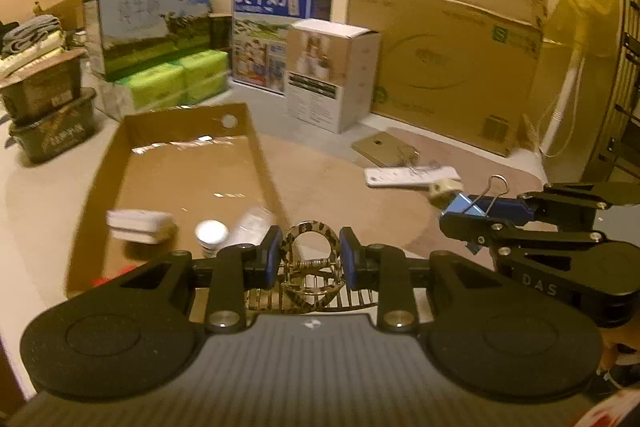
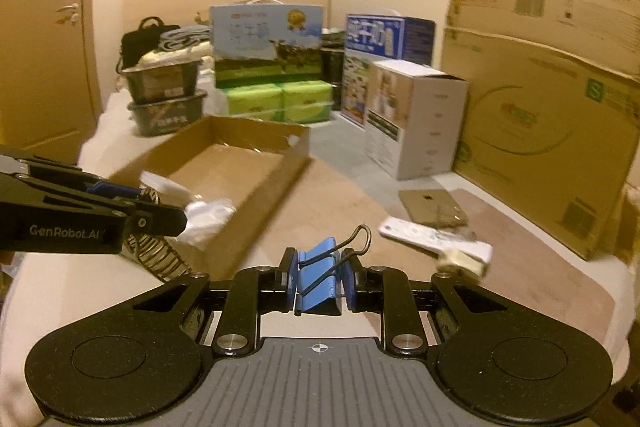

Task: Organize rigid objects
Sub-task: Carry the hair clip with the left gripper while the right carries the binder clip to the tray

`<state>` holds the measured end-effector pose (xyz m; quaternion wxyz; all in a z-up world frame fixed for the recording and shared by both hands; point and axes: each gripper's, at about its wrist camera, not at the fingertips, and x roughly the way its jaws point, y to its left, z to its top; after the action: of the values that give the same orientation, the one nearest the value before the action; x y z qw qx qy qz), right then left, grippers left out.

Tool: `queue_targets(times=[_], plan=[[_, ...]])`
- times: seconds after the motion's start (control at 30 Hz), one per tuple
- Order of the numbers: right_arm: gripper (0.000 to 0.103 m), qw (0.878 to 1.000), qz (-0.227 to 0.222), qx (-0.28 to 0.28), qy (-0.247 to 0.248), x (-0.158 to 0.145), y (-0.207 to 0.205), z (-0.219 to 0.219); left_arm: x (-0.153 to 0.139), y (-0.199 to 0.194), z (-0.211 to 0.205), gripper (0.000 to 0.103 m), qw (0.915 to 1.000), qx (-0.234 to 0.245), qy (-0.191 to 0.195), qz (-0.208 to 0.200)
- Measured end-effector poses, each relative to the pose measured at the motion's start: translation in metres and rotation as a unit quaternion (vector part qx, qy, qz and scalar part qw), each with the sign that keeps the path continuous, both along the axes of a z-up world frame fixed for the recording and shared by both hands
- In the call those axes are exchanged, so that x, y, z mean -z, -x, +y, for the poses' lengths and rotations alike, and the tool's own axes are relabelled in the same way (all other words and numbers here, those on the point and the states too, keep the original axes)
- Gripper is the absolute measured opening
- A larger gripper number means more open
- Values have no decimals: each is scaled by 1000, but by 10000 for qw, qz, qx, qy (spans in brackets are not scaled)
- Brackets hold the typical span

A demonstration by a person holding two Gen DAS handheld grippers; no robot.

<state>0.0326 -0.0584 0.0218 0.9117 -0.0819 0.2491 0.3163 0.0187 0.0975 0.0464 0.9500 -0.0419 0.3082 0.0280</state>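
Nearest in the left wrist view, the left gripper pinches a leopard-patterned hair claw clip between its blue pads; the clip's ring stands up between the fingertips and its curved teeth hang below them. In the right wrist view the right gripper is clamped on a blue binder clip, whose wire handle sticks up and forward past the fingertips. Both clips are held above the table. Just beyond the left gripper lies a shallow open cardboard tray, and at its near end sit a white rectangular case, a small container with a silvery cap and a blurred clear item beside it. To the right of the tray, on the table past the right gripper, lie a small cream cube, a white remote control and a flat tan card with a hole. Farther back stand a white product box, two milk cartons with printed fronts, green packs, dark stacked bins and a large brown carton against the wall.
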Motion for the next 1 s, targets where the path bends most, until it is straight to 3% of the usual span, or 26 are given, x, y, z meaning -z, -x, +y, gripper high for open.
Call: queue_targets(times=[0.2, 0.43, 0.93, 1.0], plan=[[23, 9995, 90, -231, -201, -11, -14, 27, -12, -6, 31, 27, 9998, -179, -113, -66], [23, 9971, 416, -448, -457, -18, -44, 61, -14, -19, 75, 27, 9990, -444, 12, -14], [23, 9938, 733, -636, -548, -9, -82, 112, 20, -39, 117, 28, 9967, -776, 7, 236], [23, 9937, 753, -634, -543, -7, -84, 113, 22, -40, 119, 36, 9957, -895, -45, 219]])
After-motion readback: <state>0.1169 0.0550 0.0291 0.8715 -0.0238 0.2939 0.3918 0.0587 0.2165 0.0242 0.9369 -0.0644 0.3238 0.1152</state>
